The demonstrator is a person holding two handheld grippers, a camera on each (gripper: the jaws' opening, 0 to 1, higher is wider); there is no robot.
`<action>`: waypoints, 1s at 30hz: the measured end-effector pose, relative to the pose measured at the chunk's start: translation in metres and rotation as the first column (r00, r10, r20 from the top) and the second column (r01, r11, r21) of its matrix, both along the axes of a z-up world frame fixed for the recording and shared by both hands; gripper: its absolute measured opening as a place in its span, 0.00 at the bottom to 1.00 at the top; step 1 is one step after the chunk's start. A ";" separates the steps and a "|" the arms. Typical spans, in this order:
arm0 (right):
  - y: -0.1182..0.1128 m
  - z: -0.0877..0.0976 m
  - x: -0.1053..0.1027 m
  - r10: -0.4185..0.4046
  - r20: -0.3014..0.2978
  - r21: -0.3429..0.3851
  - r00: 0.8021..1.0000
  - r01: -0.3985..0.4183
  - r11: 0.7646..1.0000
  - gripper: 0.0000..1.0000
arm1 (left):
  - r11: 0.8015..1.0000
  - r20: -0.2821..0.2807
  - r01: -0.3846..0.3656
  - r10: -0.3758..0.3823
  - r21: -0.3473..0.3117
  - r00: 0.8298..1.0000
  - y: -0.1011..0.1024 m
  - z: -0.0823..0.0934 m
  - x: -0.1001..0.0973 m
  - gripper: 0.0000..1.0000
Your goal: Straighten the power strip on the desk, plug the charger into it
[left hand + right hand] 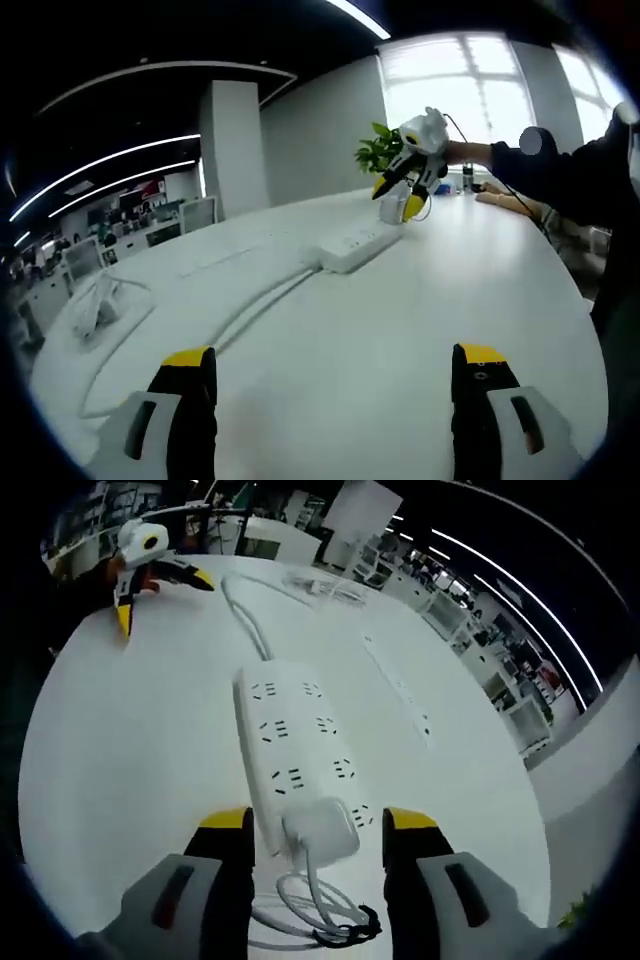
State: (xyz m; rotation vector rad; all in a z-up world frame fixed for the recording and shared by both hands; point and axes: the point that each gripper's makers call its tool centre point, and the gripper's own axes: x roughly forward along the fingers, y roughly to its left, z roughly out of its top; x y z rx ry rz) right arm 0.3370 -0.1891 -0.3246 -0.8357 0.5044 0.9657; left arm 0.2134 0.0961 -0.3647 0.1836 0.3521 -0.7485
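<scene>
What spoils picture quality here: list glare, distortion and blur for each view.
Left gripper view: the windows are blown out white behind the plant, the desk edge bows from fisheye distortion, and the far office is soft. Right gripper view: even lighting with no harsh glare, the power strip is sharp with readable sockets, the charger sits close between the jaws, and straight ceiling lights curve.

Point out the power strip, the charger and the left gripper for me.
power strip [290,745]: right gripper view, socket face.
charger [322,828]: right gripper view, top of its white body.
left gripper [160,575]: right gripper view, between its fingers.
</scene>
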 end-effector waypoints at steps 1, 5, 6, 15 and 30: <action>0.000 0.000 0.000 -0.002 0.000 0.007 1.000 0.002 1.000 0.52 | 1.000 0.000 0.000 0.000 0.000 1.000 0.000 0.000 0.000 0.99; 0.000 0.004 0.000 -0.026 0.002 0.061 1.000 0.026 0.998 0.52 | 1.000 0.002 0.000 0.000 -0.005 1.000 -0.002 0.001 0.002 0.99; 0.000 0.004 -0.001 -0.029 0.002 0.068 1.000 0.028 0.997 0.52 | 1.000 0.003 0.001 -0.001 -0.005 1.000 -0.003 0.001 0.002 0.99; -0.002 0.001 -0.002 -0.078 0.004 0.138 0.997 0.077 0.987 0.54 | 1.000 -0.001 0.006 -0.006 -0.002 1.000 -0.004 0.000 0.000 0.99; -0.005 0.007 0.001 -0.154 0.027 0.256 0.988 0.142 0.956 0.58 | 1.000 -0.006 0.008 -0.008 0.002 1.000 -0.002 -0.002 -0.003 0.99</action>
